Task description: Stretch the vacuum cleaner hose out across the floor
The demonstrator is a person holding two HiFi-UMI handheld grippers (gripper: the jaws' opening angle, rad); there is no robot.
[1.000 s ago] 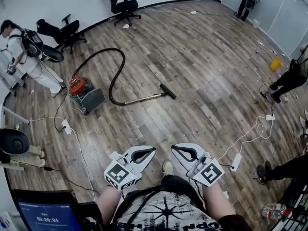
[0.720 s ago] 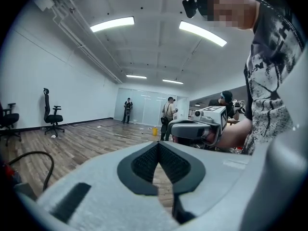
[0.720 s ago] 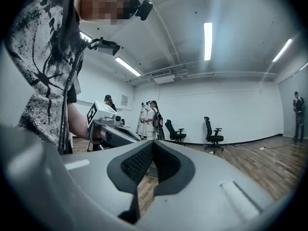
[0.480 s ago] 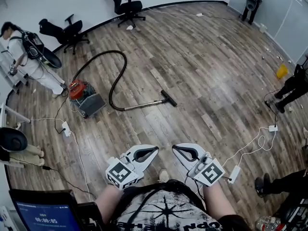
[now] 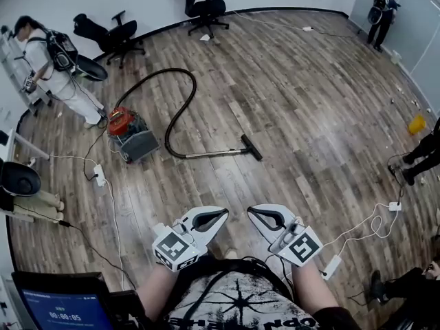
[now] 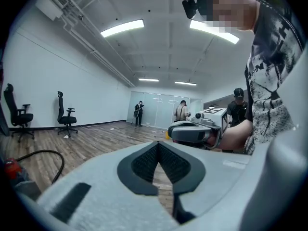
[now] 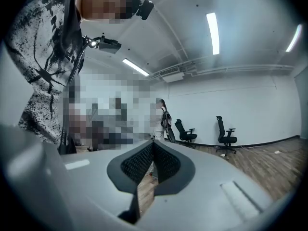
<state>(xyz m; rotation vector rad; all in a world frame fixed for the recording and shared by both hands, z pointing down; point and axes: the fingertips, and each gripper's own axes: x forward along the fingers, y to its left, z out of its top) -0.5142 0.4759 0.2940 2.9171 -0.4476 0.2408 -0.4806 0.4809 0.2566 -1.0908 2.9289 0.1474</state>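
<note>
Vacuum cleaner hose [image 5: 177, 119] sits nearer now; left claw [image 5: 221, 214] and right claw [image 5: 250, 212] clenched, empty.

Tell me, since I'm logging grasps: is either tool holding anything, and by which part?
Nothing is held. The left tool and right tool are both shut and empty; the vacuum hose lies untouched on the floor.

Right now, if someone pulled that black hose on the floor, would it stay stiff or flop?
Probably floppy: the hose lies in a loose loop, so it should bend and straighten easily. The metal tube at its end looks straight and rigid. Pulling hard may drag the vacuum cleaner along.
</note>
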